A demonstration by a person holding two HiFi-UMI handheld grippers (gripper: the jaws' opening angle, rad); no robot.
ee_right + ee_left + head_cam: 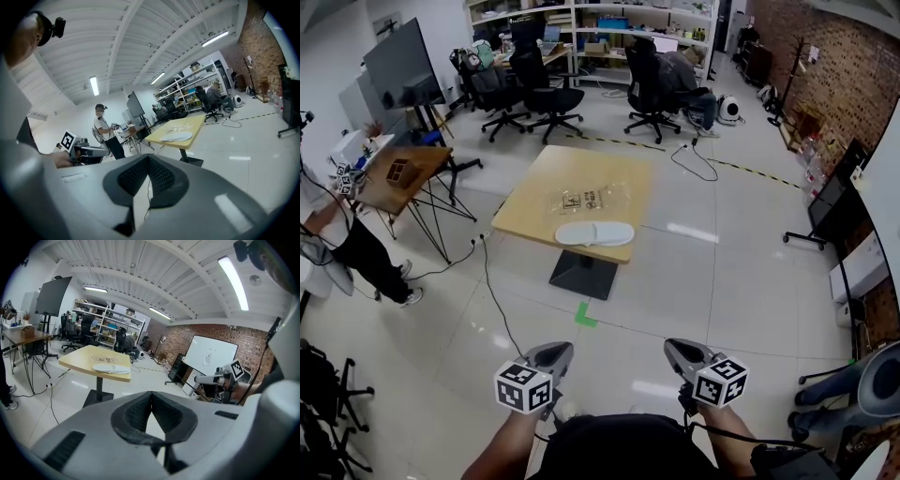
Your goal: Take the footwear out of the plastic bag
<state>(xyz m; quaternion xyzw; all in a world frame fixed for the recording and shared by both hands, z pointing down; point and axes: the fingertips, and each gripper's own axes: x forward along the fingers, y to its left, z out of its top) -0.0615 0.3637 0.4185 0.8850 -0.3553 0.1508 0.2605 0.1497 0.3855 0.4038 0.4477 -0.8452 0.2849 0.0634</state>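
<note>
A pair of white slippers lies on the yellow worktop near its front edge, outside the clear plastic bag, which lies flat just behind them. The left claw and right claw are both closed and empty, held low over the floor, well apart from the worktop.

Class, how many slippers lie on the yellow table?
2. The left slipper and right slipper overlap by the table edge, nearer than the bag. None seems hidden.
</note>
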